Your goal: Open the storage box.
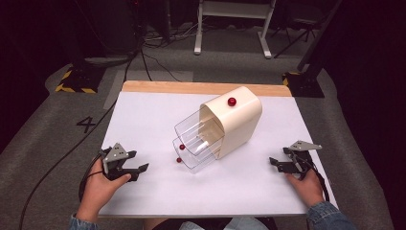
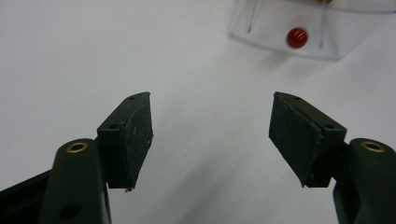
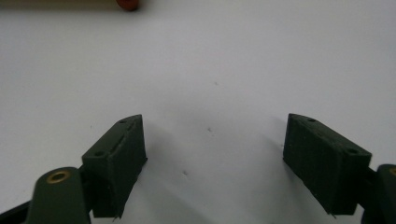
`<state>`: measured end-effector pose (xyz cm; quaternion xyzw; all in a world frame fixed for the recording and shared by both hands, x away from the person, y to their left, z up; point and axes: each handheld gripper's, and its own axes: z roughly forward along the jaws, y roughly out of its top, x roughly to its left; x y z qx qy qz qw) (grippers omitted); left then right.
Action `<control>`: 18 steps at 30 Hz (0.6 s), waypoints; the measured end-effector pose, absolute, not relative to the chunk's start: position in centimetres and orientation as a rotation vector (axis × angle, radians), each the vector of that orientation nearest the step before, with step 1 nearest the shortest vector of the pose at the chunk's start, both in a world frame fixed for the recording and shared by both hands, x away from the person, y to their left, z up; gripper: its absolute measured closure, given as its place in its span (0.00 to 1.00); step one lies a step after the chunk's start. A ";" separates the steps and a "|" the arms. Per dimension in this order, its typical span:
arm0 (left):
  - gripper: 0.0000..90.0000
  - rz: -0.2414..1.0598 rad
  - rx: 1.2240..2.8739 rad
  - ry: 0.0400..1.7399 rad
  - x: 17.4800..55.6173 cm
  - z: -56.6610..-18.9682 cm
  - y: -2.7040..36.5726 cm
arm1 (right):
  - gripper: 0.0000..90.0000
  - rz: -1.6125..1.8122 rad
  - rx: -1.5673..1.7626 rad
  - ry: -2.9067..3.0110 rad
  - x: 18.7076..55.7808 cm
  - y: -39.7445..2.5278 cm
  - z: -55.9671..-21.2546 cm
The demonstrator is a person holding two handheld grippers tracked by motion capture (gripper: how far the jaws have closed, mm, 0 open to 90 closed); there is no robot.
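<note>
Cream plastic cabinet lay mid-frame with 2 clear red-knobbed drawers pulled out; left gripper lower left and right gripper lower right rested wide, empty; likely pre-approach, next reaching a drawer.

Overhead forward-down view; two low tong-mounted cameras skimming white table.
</note>
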<state>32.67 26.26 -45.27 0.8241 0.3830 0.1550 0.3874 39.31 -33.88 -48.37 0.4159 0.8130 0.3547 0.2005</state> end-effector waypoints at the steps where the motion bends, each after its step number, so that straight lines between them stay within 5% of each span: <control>1: 0.34 0.398 2.127 0.988 32.9 -45.8 26.6 | 0.24 0.991 1.161 2.273 39.3 -33.9 -48.4; 18: 0.22 0.413 2.213 1.009 32.8 -48.2 27.1 | 0.24 0.991 1.162 2.272 39.3 -33.9 -48.4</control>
